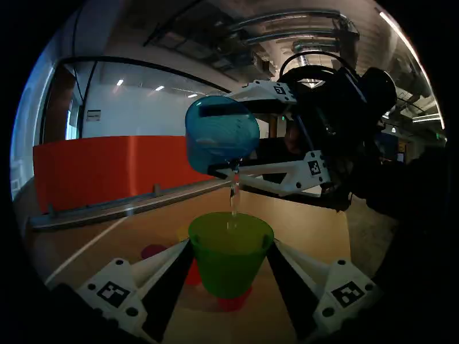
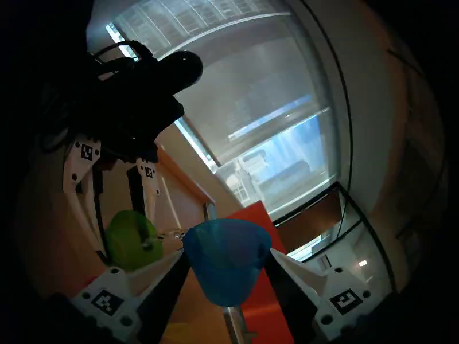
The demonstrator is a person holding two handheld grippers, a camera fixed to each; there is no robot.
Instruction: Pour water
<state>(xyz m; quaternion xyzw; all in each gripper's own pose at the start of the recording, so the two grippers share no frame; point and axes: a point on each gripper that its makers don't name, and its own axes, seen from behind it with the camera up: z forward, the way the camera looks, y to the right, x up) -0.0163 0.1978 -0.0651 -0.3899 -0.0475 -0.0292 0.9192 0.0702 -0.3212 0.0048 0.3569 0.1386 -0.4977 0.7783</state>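
Plainly both cups are thin, light plastic with smooth tapered walls, so I judge they want a firm but gentle squeeze across the mid-wall, below the rim, much as they are held now. The left gripper (image 1: 229, 247) is clamped on the green cup (image 1: 230, 264), upright over the worktop (image 1: 143, 229) and well short of its far edge. The right gripper (image 2: 228, 255) is clamped on the blue cup (image 2: 228, 269), tipped just above it, with a thin stream of water (image 1: 234, 195) falling in, so the green cup will likely get heavier and readier to slip.
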